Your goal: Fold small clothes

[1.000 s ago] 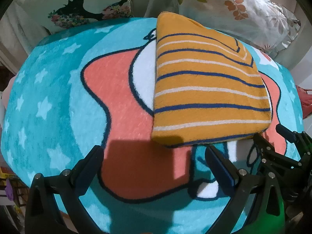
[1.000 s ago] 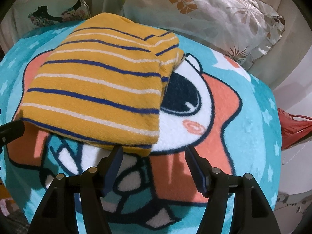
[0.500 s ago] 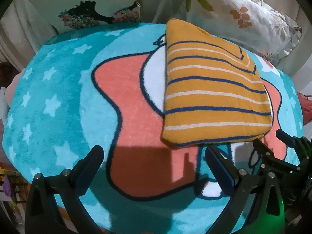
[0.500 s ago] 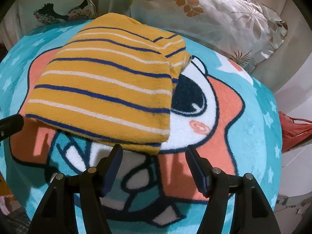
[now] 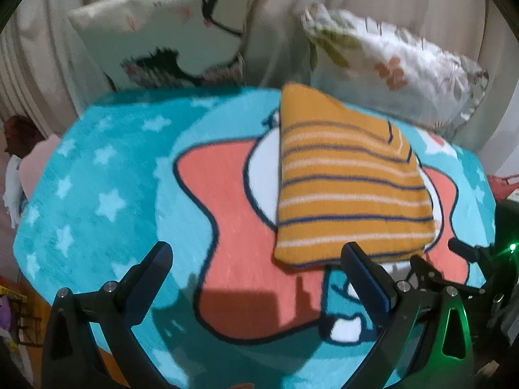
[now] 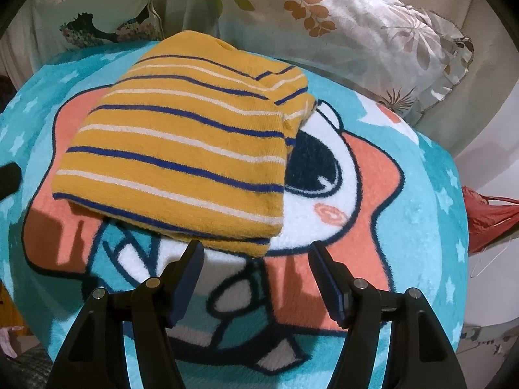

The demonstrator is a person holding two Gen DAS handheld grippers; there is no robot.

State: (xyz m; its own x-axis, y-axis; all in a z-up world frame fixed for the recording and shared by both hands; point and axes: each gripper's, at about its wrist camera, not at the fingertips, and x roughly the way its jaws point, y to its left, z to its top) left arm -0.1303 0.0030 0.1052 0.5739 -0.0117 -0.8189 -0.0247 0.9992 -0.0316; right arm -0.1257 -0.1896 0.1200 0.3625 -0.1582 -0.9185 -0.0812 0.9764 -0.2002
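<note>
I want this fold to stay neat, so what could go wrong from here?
The striped garment lies folded on the fleece blanket, with both claws open and off it. Its loose tucked corner could spring open. The right claw hovers at the near edge and might snag that layer.

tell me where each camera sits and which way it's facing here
Left wrist: rides the left gripper, angled down over the blue cartoon blanket; its own open fingers show, the right gripper at lower right.
Right wrist: rides the right gripper, angled down at the folded striped garment; its own open fingers show.
Shared: garment, blanket, two pillows.
</note>
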